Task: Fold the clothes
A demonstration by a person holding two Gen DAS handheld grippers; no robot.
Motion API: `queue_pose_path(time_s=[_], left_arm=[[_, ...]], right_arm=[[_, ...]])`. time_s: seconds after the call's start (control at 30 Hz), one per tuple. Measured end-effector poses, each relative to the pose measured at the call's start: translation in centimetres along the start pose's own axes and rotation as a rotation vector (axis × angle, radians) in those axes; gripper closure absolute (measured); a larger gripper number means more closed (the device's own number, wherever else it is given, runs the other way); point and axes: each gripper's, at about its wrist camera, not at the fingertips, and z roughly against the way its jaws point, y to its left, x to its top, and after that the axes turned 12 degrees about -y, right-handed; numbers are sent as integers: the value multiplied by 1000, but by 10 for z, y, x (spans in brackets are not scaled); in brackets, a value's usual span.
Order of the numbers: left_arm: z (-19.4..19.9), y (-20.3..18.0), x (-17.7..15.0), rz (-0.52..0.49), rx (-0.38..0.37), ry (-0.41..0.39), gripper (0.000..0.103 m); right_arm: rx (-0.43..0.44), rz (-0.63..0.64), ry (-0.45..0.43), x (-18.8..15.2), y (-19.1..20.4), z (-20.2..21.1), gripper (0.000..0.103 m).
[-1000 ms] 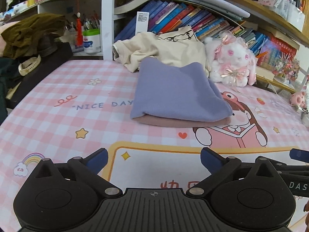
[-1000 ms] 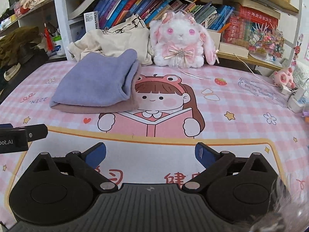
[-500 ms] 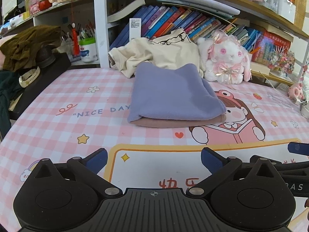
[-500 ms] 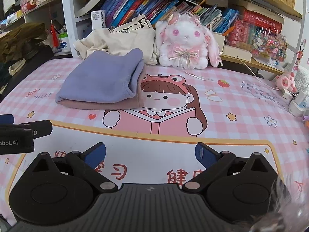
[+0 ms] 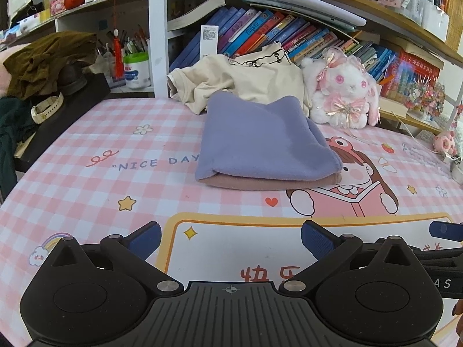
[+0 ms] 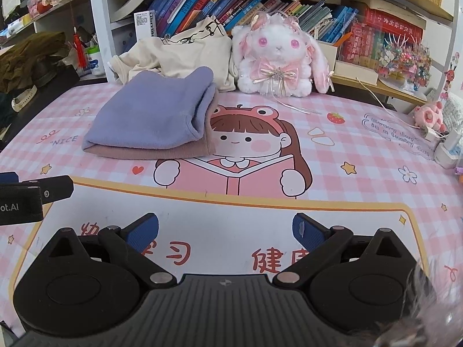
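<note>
white tub (image 5: pixel 136 70) holding what look like pens, lavender folded cloth (image 5: pixel 262 141) on mat (image 5: pixel 86 173)

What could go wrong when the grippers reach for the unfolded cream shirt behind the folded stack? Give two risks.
1. The cream shirt lies behind the folded purple garment; reaching across could drag or rumple the finished stack.
2. The plush rabbit sits right beside the shirt; pulling the shirt out might topple it.

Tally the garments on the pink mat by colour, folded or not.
Purple, folded: 1
Dusty pink, folded, under the purple one: 1
Cream, unfolded heap at the back: 1
Total: 3
</note>
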Motion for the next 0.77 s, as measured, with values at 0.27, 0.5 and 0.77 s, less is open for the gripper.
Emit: queue_pose_path(time_s=[0.27,0.5,0.77], left_arm=[[0,-1,1,-9,-4,14,0],[0,0,1,-11,1,10,0],[0,0,2,-18,-4,7,0]], right_arm=[[0,-1,0,0,1,0,3],[3,1,1,0,2,-1,3],[6,2,7,0,2,-3,3]])
